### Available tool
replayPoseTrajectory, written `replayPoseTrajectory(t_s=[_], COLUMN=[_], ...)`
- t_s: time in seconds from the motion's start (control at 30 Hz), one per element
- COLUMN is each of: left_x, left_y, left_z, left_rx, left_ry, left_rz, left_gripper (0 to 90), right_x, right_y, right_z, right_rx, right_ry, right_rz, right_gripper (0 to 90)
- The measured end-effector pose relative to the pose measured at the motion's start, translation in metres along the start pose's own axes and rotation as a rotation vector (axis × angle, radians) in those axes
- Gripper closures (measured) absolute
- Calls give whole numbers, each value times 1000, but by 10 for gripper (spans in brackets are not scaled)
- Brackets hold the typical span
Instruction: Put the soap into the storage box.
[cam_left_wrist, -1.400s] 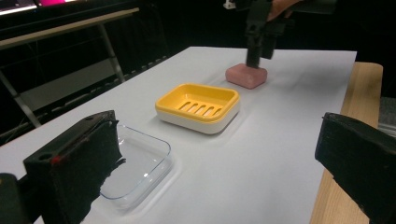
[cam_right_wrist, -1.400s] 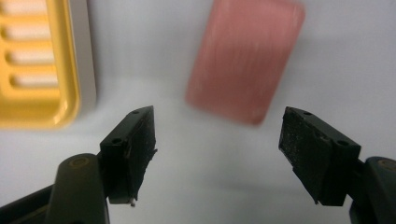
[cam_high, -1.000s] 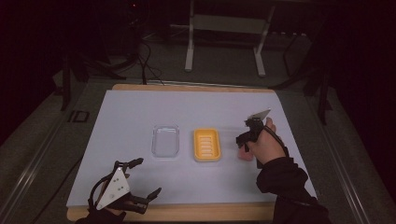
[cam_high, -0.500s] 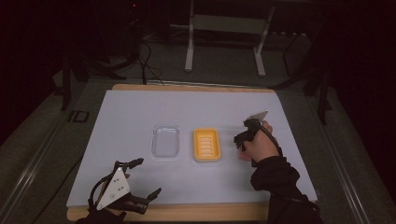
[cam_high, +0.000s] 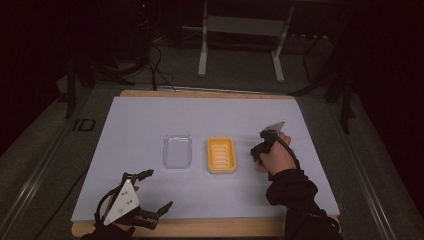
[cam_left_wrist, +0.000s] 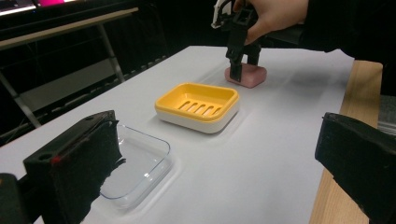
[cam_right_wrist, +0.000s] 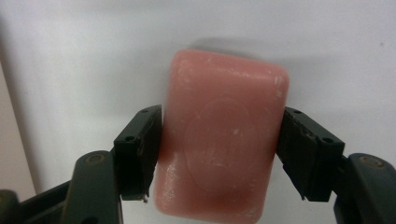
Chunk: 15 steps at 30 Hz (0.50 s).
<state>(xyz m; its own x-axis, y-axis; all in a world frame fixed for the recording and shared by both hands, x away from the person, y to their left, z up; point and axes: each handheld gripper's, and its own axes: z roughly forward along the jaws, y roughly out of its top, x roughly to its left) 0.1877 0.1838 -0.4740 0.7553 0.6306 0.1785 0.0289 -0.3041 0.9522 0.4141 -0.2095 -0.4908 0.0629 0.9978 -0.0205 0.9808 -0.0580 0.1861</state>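
Note:
A pink soap bar (cam_right_wrist: 224, 140) lies flat on the white table top, right of a yellow slotted soap dish (cam_high: 221, 155). My right gripper (cam_right_wrist: 223, 116) points down over the bar, one jaw pressed to each long side, shut on it. In the left gripper view the soap (cam_left_wrist: 254, 74) rests on the table under the right gripper (cam_left_wrist: 243, 70), just beyond the dish (cam_left_wrist: 198, 105). In the high view a hand covers the bar and holds the right gripper (cam_high: 256, 152). My left gripper (cam_high: 159, 189) stands open and empty at the near left edge.
A clear plastic tray (cam_high: 177, 150) lies left of the yellow dish, close before my left gripper's jaws in the left gripper view (cam_left_wrist: 140, 163). The wooden table edge (cam_left_wrist: 355, 93) runs along the near side. Metal stand legs (cam_high: 202, 50) are on the floor behind the table.
The right hand and its gripper have shifted a little left and nearer, settling down over the soap. The left gripper has not moved.

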Motion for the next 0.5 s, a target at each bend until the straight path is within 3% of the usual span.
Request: replayPoseTrajectory(t_s=[0.17, 0.3, 0.5], left_x=[0, 0, 0], left_y=[0, 0, 0], left_z=[0, 0, 0], left_rx=[1, 0, 4], left_ry=[1, 0, 0], left_rz=[1, 0, 2], left_gripper=[6, 6, 6], right_x=[2, 2, 0], right_y=[0, -2, -1], right_z=[2, 2, -6], right_rx=[13, 20, 45], right_ry=[-17, -2, 3], right_rz=[-35, 7, 3], right_gripper=[356, 373, 375])
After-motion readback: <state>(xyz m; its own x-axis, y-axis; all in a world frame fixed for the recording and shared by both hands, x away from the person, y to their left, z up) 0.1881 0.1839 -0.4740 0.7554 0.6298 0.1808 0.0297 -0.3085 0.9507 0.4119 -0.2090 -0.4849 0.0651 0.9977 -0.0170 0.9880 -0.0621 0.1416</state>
